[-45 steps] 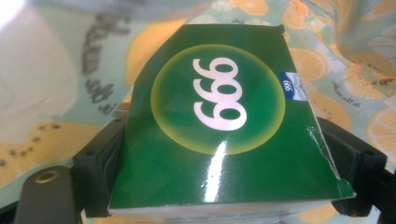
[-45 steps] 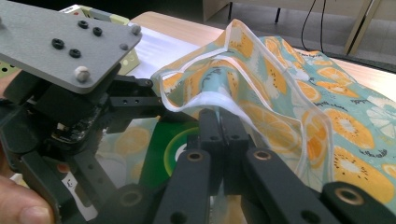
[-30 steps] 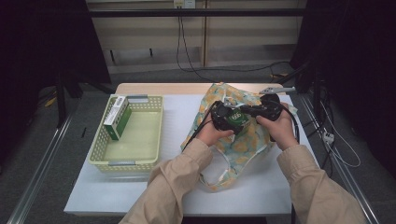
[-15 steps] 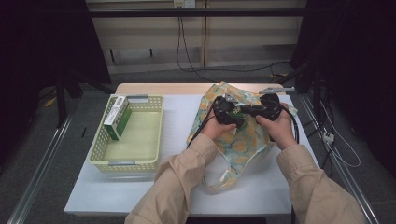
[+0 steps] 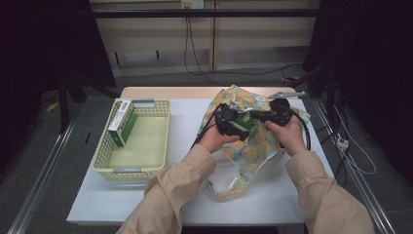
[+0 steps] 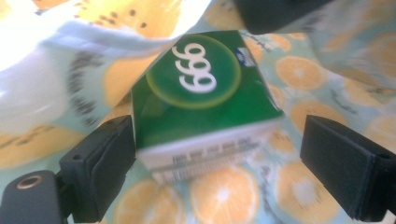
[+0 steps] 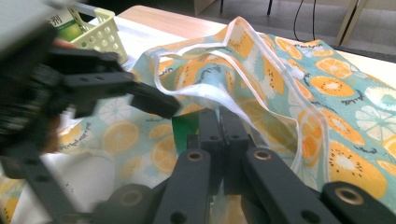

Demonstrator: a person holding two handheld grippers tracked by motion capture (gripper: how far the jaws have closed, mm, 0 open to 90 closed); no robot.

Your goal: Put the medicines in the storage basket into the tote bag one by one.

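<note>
Pulling the green box (image 5: 245,120) out of the fruit-print bag (image 5: 253,146) is prob. the step in hand; high view shows it between the left gripper (image 5: 233,122) and right gripper (image 5: 272,116) over the bag, w/ the yellow basket (image 5: 146,161) at table left already holding a 2nd box (image 5: 122,127). Left gripper view: jaws stand wide either side of the box (image 6: 201,98), one pad about touching, other apart, so not gripping — close squarely on both side faces before lifting, else it tips. Right gripper view: jaws pinched tight on the bag's white-edged rim (image 7: 219,105); keep that mouth held up and open so fabric doesn't snag the box.
</note>
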